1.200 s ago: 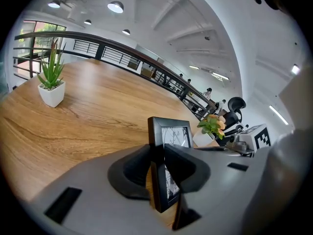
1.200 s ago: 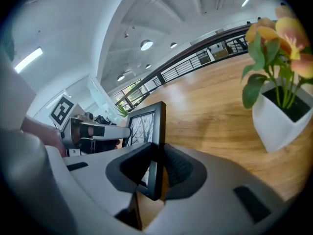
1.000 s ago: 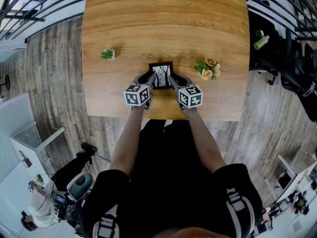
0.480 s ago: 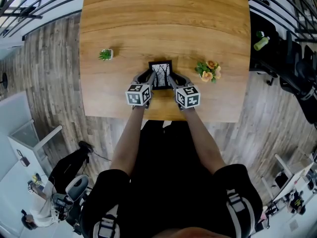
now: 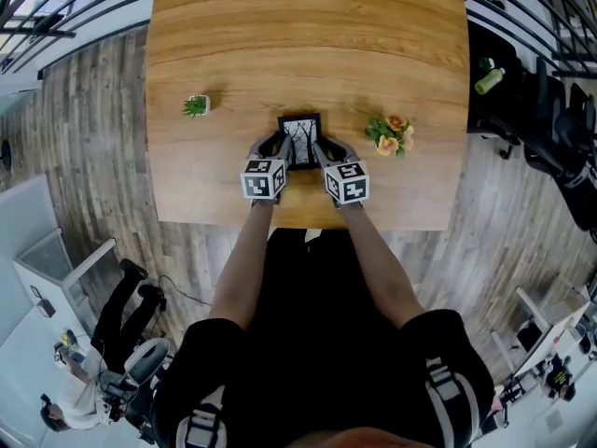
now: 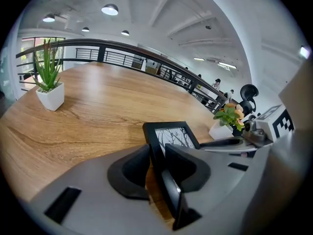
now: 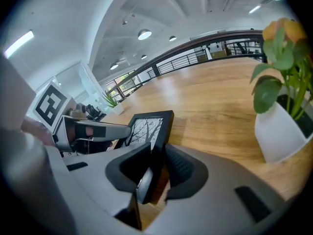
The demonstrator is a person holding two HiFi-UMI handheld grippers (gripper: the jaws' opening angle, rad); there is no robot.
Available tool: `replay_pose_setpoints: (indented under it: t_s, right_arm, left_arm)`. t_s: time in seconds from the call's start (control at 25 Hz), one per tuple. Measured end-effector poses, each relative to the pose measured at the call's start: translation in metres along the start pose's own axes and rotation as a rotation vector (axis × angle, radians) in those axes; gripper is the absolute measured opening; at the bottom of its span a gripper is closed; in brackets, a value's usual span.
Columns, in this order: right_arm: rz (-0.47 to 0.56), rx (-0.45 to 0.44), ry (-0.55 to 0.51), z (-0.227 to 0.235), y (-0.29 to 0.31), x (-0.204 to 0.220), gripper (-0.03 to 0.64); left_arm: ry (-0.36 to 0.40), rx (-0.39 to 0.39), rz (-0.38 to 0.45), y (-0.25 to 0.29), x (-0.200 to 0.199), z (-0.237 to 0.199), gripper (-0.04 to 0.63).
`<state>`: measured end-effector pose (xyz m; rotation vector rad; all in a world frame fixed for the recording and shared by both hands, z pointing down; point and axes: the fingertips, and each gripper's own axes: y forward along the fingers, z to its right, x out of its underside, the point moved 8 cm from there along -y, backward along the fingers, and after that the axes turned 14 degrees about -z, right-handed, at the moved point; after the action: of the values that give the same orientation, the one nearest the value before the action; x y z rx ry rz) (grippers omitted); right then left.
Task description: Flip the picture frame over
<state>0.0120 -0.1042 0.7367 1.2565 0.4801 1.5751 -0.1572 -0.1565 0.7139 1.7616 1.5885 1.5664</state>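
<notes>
Wooden table (image 5: 308, 45), picture frame (image 5: 301, 139) between the claws, left claw (image 5: 283, 149) clamping its left edge, right claw (image 5: 321, 149) its right

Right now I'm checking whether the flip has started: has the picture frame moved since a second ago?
No. The picture frame still lies face up between the small green plant and the flowers on the table.

Nothing legible to call here. The left gripper (image 5: 277, 147) and right gripper (image 5: 324, 149) carry only black-and-white square markers (image 5: 264, 178), no letters or digits, and the picture frame (image 5: 300, 140) shows bare branches, no caption.
</notes>
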Motion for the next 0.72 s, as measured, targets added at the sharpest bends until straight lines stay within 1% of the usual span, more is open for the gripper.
replay_pose_setpoints:
  t_s: [0.24,0.4,0.56,0.72]
  right_arm:
    - [-0.042,0.028,-0.042,-0.0007,0.0044,-0.0028,0.102]
    - [-0.057,0.039,-0.062,-0.0007,0.0052,-0.0033,0.108]
    - [-0.06,0.042,-0.062,-0.0005,0.0052,-0.0033,0.11]
    - [-0.066,0.043,-0.039,0.0003,0.0052,-0.0006,0.118]
  left_arm:
    - [0.025,-0.027,-0.018,0.0066,0.0035,-0.0013,0.1]
    - [0.021,-0.022,-0.024,0.0081,0.0049,-0.0021,0.1]
    - [0.03,-0.005,-0.034,0.0081,0.0041,-0.0025,0.101]
    - [0.05,-0.013,-0.035,0.0075,0.0067,-0.001,0.102]
